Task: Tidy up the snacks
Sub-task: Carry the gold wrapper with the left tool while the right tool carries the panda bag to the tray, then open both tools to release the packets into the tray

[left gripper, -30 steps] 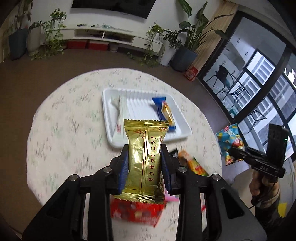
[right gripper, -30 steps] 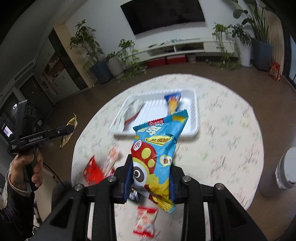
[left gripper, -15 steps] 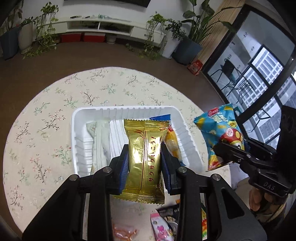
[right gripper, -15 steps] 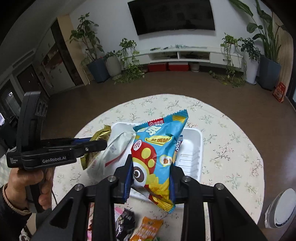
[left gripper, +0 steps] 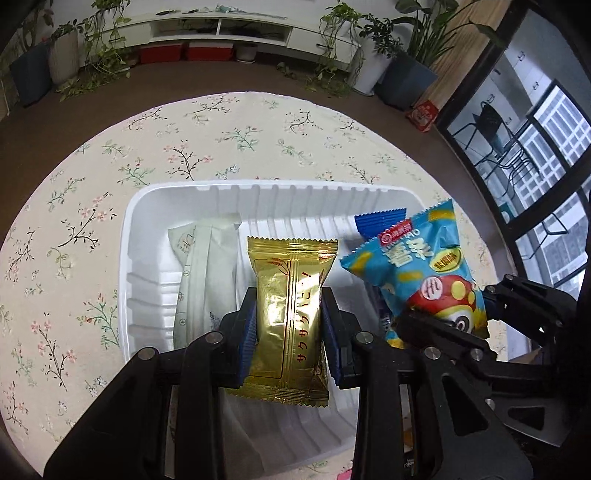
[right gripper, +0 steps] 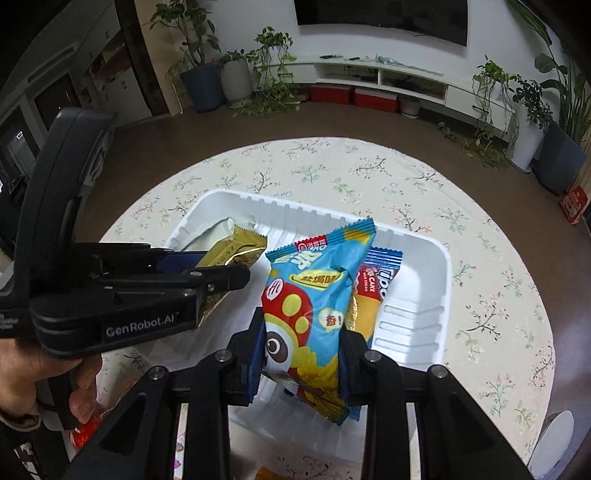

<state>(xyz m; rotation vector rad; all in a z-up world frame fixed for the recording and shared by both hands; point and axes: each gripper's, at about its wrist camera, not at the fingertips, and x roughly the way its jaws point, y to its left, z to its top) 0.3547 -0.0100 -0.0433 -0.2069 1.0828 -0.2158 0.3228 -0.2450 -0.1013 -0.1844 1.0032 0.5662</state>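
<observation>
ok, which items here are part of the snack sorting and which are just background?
Job:
- gold packet in left gripper
- blue chip bag in right gripper
- white tray
- pale packet in the tray
- cake bar in the tray

Background:
- potted plants
- TV
- red boxes

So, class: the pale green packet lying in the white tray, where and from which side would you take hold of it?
Take the pale green packet across its narrow width near the middle, from above. It lies flat and lengthwise in the white tray, both long edges exposed; the gold packet hangs close on one side, so approach with care.
</observation>
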